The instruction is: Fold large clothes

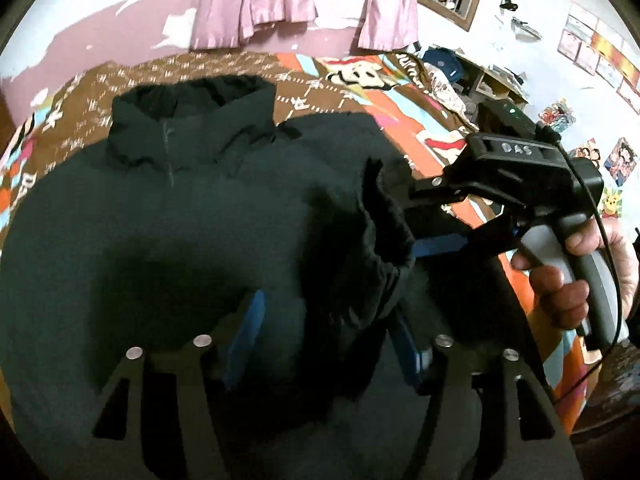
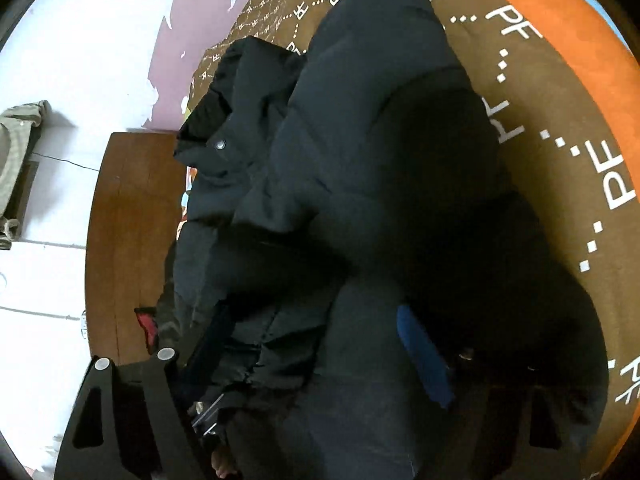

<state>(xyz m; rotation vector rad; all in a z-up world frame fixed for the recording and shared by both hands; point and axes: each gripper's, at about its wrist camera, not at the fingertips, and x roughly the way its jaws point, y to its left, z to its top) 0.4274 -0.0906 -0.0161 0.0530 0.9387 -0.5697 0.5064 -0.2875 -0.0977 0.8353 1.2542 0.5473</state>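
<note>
A large black puffy jacket (image 1: 160,220) lies spread on a bed, collar (image 1: 192,120) at the far side. One sleeve (image 1: 384,240) is lifted off the jacket's right half. My right gripper (image 1: 420,220), held by a hand (image 1: 560,292), is shut on the sleeve's cuff. In the right wrist view that gripper (image 2: 320,352) has bulky jacket (image 2: 380,140) fabric bunched between its fingers, with one blue pad (image 2: 424,360) showing. My left gripper (image 1: 326,344) hovers low over the jacket's near part. Its blue-padded fingers (image 1: 244,340) stand wide apart and the hanging sleeve passes between them.
A brown and orange patterned blanket (image 1: 320,92) covers the bed under the jacket. Pink curtains (image 1: 256,0) hang on the far wall. A cluttered shelf (image 1: 480,76) and posters (image 1: 600,52) are at the right. A wooden panel (image 2: 128,220) borders the bed.
</note>
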